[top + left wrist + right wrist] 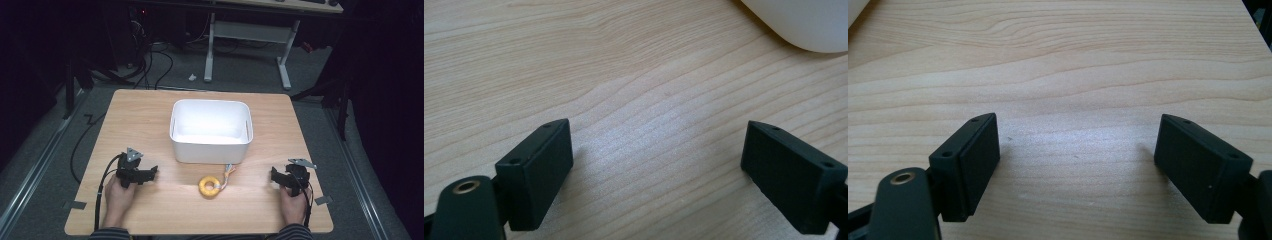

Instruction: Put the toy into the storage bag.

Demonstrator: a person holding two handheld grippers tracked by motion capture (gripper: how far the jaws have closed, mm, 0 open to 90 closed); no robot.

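A pale wooden counter (150, 115) stands on grey carpet in a dark room. Each claw, left claw (150, 172) and right claw (275, 175), gapes wide, empty. Between them lies a yellow tape roll (210, 186), before a white bin (210, 150).

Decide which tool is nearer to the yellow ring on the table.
Left, narrowly. The left tool lies to the yellow ring's left, the right tool slightly farther off on its right.

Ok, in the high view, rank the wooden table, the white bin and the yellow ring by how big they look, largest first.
1. Wooden table, by far the largest.
2. White bin, sitting near the table's middle.
3. Yellow ring, the smallest, lying just in front of the bin with thin wires trailing from it.
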